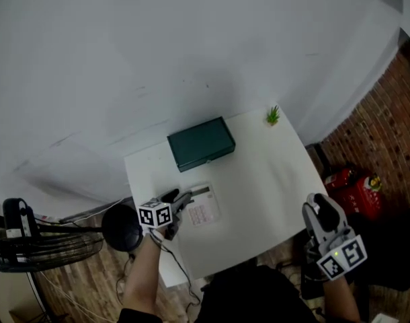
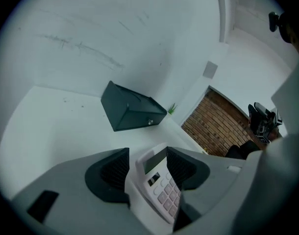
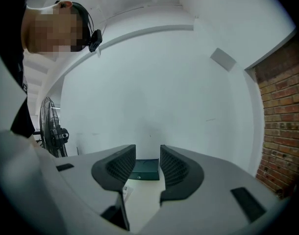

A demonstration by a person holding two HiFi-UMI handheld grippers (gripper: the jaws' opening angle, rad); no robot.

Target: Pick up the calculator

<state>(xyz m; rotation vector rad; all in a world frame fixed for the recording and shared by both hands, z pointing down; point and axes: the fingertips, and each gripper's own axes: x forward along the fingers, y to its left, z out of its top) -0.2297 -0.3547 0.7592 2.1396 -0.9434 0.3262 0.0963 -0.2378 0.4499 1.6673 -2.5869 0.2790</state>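
Note:
A white calculator (image 1: 202, 210) with pink keys lies flat near the left front of the white table (image 1: 272, 173). My left gripper (image 1: 182, 206) reaches over it from the left, low over the table. In the left gripper view the calculator (image 2: 161, 190) sits between the open jaws of that gripper (image 2: 147, 168), nearer the right jaw, with a gap on the left side. My right gripper (image 1: 318, 206) hovers off the table's right front corner. Its jaws (image 3: 147, 163) stand open with nothing between them.
A dark green box (image 1: 200, 143) with a small lock sits at the table's far side, beyond the calculator. A tiny green plant (image 1: 273, 116) marks the far right corner. A black fan (image 1: 30, 244) stands left of the table, a red fire extinguisher (image 1: 349, 188) to its right by the brick wall.

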